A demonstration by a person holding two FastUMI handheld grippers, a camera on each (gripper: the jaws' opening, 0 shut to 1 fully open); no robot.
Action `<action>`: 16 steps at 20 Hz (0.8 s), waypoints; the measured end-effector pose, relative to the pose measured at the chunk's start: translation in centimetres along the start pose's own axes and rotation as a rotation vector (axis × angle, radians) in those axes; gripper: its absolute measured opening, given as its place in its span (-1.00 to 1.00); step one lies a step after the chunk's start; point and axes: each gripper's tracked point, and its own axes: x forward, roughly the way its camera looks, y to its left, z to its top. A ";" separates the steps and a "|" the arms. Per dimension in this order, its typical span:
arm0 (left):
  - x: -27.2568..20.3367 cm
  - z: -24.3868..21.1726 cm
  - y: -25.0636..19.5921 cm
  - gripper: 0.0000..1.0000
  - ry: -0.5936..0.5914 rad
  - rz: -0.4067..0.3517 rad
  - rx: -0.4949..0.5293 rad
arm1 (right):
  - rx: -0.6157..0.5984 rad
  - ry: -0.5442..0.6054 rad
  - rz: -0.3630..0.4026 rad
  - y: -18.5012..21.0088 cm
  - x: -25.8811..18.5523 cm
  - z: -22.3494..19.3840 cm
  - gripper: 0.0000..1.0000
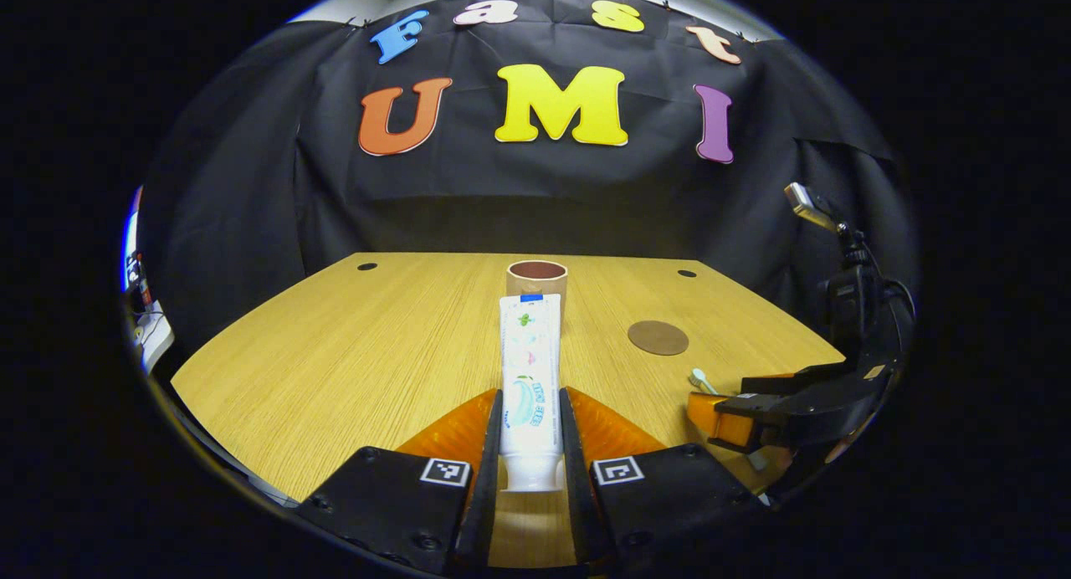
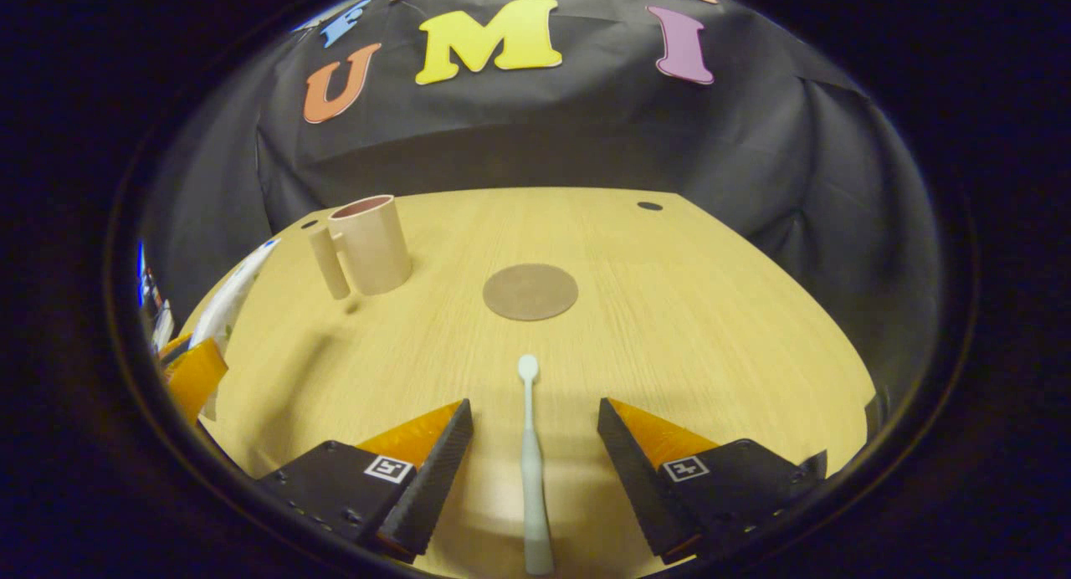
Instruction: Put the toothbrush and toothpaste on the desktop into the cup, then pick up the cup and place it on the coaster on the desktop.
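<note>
Toothpaste [image 1: 530, 378] sits clamped between both fingers of the left gripper [image 1: 530, 445], raised over the desk's near edge and aimed at the cup [image 1: 536, 284] farther back. The right gripper [image 2: 535, 445] stands spread, straddling the toothbrush [image 2: 530, 453] lying flat by the near edge. The coaster [image 2: 530, 291] lies mid-desk, the cup apart from it. Judging by the long tube, a low approach could tip the cup.

Cup [image 2: 371, 243] left of coaster [image 2: 530, 291], toothbrush [image 2: 530, 462] before.
</note>
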 end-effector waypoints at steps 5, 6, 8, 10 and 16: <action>0.0 -0.4 0.1 -0.22 0.024 0.004 -0.020 | -0.003 0.015 -0.012 -0.6 0.6 0.4 0.66; 0.1 -0.5 0.1 -0.22 0.031 0.003 -0.024 | 0.012 0.017 -0.029 -1.0 0.9 0.5 0.56; 0.1 -0.6 0.2 -0.22 0.038 0.009 -0.022 | 0.039 0.022 -0.032 -1.1 0.9 0.6 -0.02; 0.1 -0.5 0.2 -0.22 0.036 0.013 -0.016 | 0.039 0.003 -0.017 -0.9 1.1 0.6 -0.39; 0.0 -0.8 -0.1 -0.22 0.042 0.005 -0.012 | 0.024 -0.035 -0.015 -0.8 1.2 0.8 -0.98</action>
